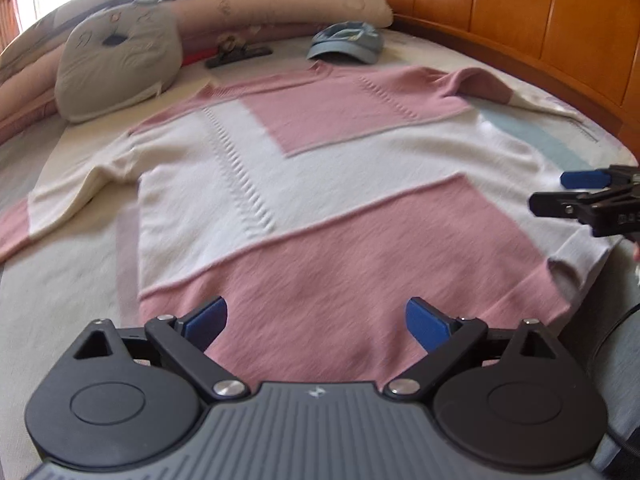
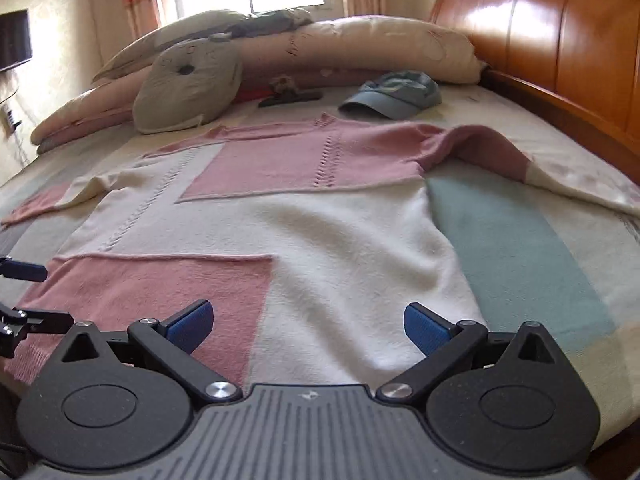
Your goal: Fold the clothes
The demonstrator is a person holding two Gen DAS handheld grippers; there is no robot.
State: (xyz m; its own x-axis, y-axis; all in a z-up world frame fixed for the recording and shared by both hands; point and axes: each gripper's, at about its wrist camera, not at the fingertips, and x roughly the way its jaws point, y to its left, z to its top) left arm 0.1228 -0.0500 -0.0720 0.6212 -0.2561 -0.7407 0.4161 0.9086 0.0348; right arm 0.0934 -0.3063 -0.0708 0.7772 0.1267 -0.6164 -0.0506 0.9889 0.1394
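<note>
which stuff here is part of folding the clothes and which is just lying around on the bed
For the job:
- sweater
- left gripper
- right gripper

Lying about:
- cap
- animal cushion
- pillows
- black clip

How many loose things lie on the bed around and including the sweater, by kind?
Sweater: 1
Cap: 1
Face cushion: 1
Black clip-like item: 1
Rolled bedding behind them: not counted, pieces unclear
Total: 4
</note>
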